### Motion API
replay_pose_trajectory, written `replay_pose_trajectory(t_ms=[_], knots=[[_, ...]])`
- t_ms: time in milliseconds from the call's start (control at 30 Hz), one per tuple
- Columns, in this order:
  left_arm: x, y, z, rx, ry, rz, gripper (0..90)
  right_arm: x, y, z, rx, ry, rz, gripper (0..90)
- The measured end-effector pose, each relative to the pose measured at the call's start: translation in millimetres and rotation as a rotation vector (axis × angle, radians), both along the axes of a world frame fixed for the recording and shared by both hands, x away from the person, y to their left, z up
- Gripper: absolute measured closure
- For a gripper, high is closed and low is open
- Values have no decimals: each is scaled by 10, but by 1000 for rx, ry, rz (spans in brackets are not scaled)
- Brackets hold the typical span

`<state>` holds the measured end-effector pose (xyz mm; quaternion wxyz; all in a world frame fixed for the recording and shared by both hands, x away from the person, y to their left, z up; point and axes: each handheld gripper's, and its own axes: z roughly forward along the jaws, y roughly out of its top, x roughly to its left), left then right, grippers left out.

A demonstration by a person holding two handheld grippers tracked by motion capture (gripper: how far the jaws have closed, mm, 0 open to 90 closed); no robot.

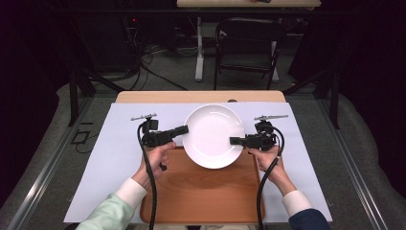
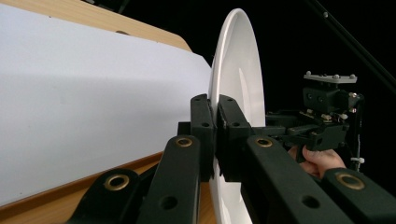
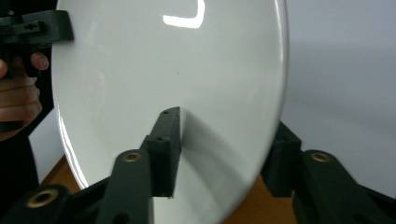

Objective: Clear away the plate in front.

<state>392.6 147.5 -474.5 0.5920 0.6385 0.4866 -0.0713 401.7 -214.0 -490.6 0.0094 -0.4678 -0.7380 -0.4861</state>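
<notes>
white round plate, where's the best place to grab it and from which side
By its thin raised rim, from opposite sides, as now: the left tool clamps the white round ceramic plate at its left edge, the right tool at its right. The shallow rim fits between the jaws.

The white plate (image 3: 177, 84) hides the right gripper's (image 3: 224, 149) far jaw.

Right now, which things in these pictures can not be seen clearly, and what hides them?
- Underside of the white plate: high view, hidden by the plate itself.
- Whether the plate rests on the wooden tray or is lifted: cannot tell.
- Lower plate rim: left gripper view, behind the left gripper.
- Right gripper's far jaw: right gripper view, partly behind the plate.
- Items on the far table: high view, cut off by the top edge.
</notes>
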Motion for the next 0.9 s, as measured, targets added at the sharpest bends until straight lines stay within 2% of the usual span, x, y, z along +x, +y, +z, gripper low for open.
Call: replay_pose_trajectory(t_ms=[33, 100, 133, 233, 267, 300, 367, 433, 500, 567, 667, 800, 900], knots=[[-6, 9, -3, 15, -10, -4, 870, -5, 5, -1, 2, 2, -5, 552], [-33, 35, -26, 16, -15, -18, 870, -19, -29, -1, 33, -1, 1, 602], [-50, 38, -32, 36, -25, -25, 871, -31, -35, 6, 39, -2, 0, 615], [-88, 58, -56, 43, -33, -40, 864, -56, -39, 18, 41, -12, -5, 651], [-119, 61, -53, 83, -60, -42, 855, -89, -36, 38, 44, -32, -6, 681], [-119, 61, -53, 83, -60, -42, 847, -107, -30, 53, 43, -47, -6, 695], [-149, 66, -43, 119, -90, -48, 838, -143, -18, 95, 28, -76, -8, 710], [-158, 67, -31, 128, -99, -47, 833, -174, -14, 132, 33, -99, -9, 725], [-165, 66, -24, 139, -108, -44, 828, -185, -11, 143, 34, -107, -8, 731], [-206, 60, 0, 166, -136, -42, 825, -238, 5, 191, 23, -136, -5, 738], [-245, 51, 13, 182, -152, -43, 825, -270, 6, 211, 18, -143, -4, 738], [-317, 23, 34, 220, -185, -50, 820, -364, 8, 273, -18, -184, 3, 739], [-370, 21, 58, 237, -203, -47, 817, -416, 19, 307, -24, -200, 5, 742]])
